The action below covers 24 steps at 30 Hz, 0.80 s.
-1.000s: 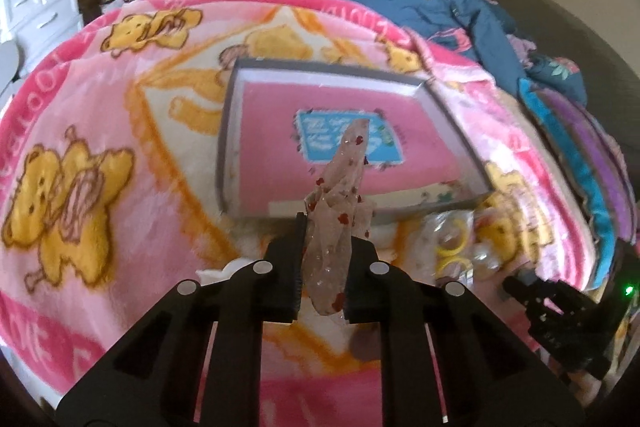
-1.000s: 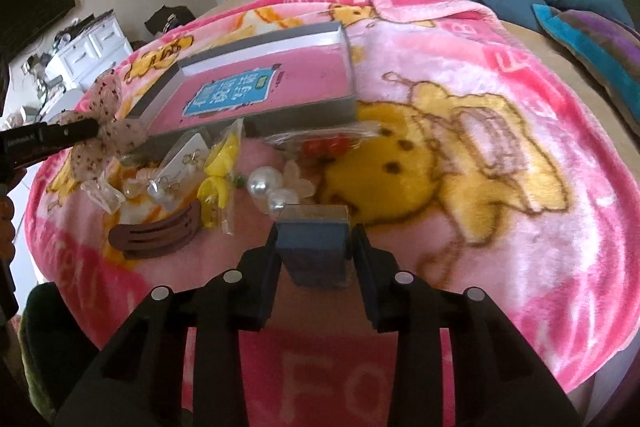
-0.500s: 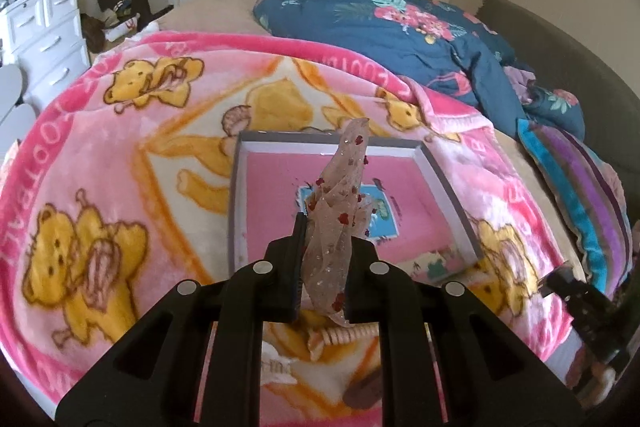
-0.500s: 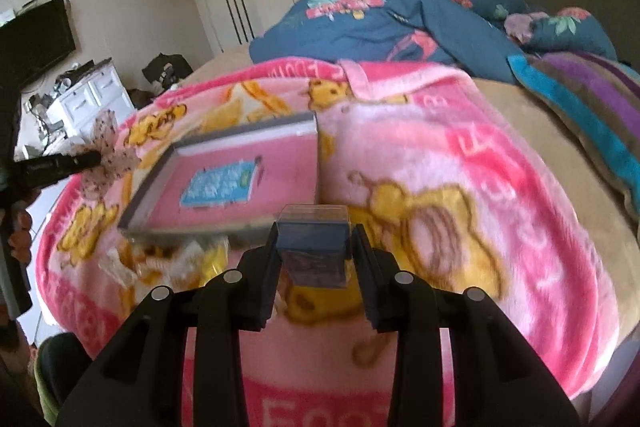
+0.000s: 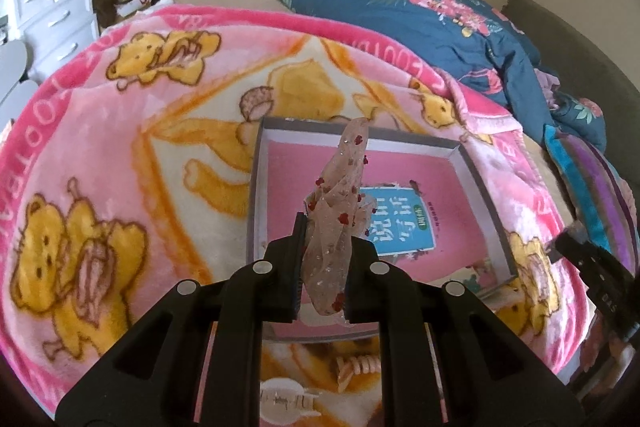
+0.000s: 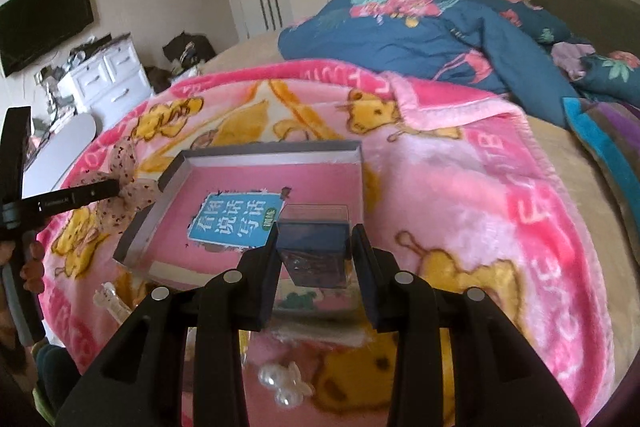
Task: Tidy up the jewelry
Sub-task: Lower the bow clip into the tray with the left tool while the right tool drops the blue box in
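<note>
Jewelry: we see it split three ways: two pieces carried in the grippers, the rest loose on the pink bear blanket point(image 5: 132, 131) on the bed, below the tray's near edge.
Tray: grey-walled shallow box point(image 5: 256, 187) with a pink floor and a blue label, lying flat on the blanket; we judge it the collecting place, since both grippers hang over it.
Left gripper point(image 5: 322, 267): jaws pinched fully together on a sheer dotted bow point(image 5: 340, 219); the thin fabric needs a tight pinch, and it stands up out of the fingers over the tray's near side.
Right gripper point(image 6: 314, 255): jaws partly closed on a small blue box with a clear lid point(image 6: 314, 247), held square between the pads above the tray's near right part; the width of the box sets the opening.
Loose pieces: a pale claw clip point(image 5: 284, 407) and a peach clip point(image 5: 356, 373) under the left gripper; pearl pieces point(image 6: 282, 385) under the right.
Step in hand: we judge both items ready to be lowered in; neither is resting on the tray floor yet.
Risk: the bow may cling to the pad on release.
</note>
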Motion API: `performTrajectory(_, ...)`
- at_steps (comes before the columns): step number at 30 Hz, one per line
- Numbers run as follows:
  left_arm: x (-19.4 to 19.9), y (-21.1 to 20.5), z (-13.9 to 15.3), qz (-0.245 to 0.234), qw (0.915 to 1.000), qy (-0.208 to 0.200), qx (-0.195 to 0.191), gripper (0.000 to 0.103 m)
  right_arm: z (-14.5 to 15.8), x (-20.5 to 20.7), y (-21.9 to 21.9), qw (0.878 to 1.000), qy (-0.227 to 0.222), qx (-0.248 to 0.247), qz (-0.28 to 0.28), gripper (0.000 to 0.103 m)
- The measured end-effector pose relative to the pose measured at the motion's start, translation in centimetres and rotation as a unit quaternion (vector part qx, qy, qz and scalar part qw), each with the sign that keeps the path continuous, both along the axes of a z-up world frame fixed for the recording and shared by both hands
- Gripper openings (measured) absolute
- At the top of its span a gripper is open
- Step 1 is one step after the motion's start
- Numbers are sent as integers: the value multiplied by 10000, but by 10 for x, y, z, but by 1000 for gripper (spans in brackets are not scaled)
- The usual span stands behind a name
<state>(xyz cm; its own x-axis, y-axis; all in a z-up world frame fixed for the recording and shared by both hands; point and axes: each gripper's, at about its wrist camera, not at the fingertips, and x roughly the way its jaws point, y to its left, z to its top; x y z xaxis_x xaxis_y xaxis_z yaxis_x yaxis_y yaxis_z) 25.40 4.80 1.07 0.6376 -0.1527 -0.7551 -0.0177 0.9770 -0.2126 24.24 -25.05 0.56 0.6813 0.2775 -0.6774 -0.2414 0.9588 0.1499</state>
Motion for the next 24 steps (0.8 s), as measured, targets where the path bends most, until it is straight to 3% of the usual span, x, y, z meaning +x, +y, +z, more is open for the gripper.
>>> performTrajectory(11,14,2,-39,-56,9992,364,-153,8,-45,49,24,9972,739,-84,78,33)
performTrajectory(20,15,1,-48,-71,9989,450,-110,10,-58,55,26,9961,861,-201,3,35)
performTrajectory(22,15,1,-48,-62,9989,455,-82,11,-58,53,24,9961,868,-165,-34,38)
performTrajectory(24,15,1,-47,-57,9989,458,-53,11,-54,51,22,9967,800,-129,-67,50)
